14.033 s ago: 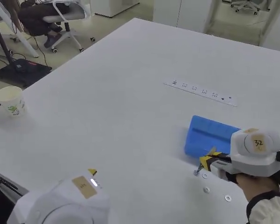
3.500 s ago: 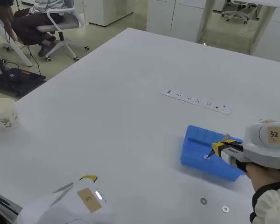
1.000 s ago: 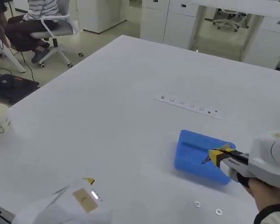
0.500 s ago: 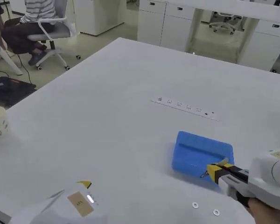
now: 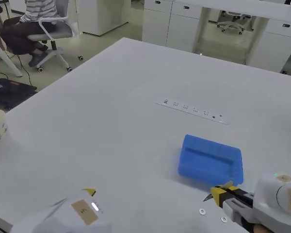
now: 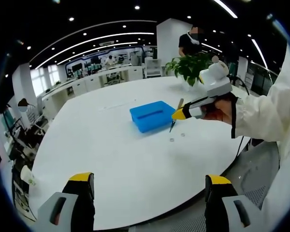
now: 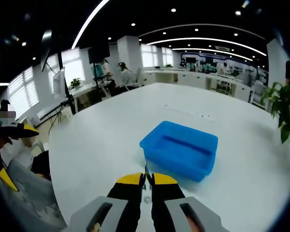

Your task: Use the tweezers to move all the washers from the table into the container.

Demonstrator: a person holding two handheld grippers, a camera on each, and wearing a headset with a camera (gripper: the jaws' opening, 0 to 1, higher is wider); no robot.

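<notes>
Washers lie flat on the white table at the lower right of the head view. There are two, near each other but apart: the first is below the front wall of the blue container, and the second washer is to its right and a little lower.

The right gripper enters from the lower right corner with its jaws clamped on the tweezers. Their long axis runs leftward out of the jaws, so the tip sits between the container and the first washer. The coming move turns on this, as I judge it: the washer lies just below the tip in the frame, so the tip has to drop rather than travel.

The left gripper sits at the lower left, well apart from the washers, so the right is plainly nearer.

The left gripper view shows its own jaws spread wide on nothing. It also gives the side-on look. The tweezers slant down and left from the yellow jaws, and the tip appears clear of the table. Both washers are specks just below the tip, with the container to its left.

The right gripper view looks along the tweezers. It shows the jaws pressed together on them, with the container beyond at centre. A pale speck between the jaws may be a washer, but it is too small to tell.
</notes>
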